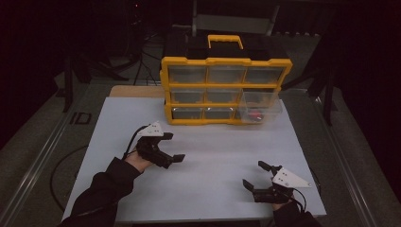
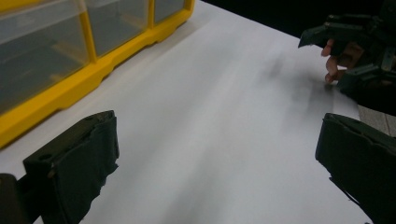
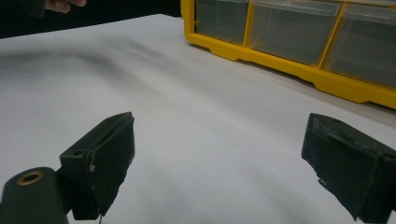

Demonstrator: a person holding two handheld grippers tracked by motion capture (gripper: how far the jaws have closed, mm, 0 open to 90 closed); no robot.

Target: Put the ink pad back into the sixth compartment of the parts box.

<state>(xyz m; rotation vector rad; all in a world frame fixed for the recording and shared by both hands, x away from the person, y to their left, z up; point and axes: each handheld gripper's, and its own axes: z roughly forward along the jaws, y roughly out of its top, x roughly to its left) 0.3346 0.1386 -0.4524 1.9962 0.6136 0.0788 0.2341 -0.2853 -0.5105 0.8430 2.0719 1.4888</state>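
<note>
Claws [image 1: 173, 147] [image 1: 255, 174]: two; organiser [image 1: 226, 90]: one

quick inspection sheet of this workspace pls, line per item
surface: white table top, bare in the middle, faint grey smudges in the gripper views
job's things: yellow drawer organiser at the far edge, black top with a yellow handle; its bottom right clear drawer is pulled out with something red inside
clutter: nothing seen
grippers: left gripper and right gripper both open and empty, over the near half of the table, apart from the organiser
cables: a cable trails from the left gripper; more lie on the floor at left
surroundings: dark; stands and frame legs behind the table
</note>
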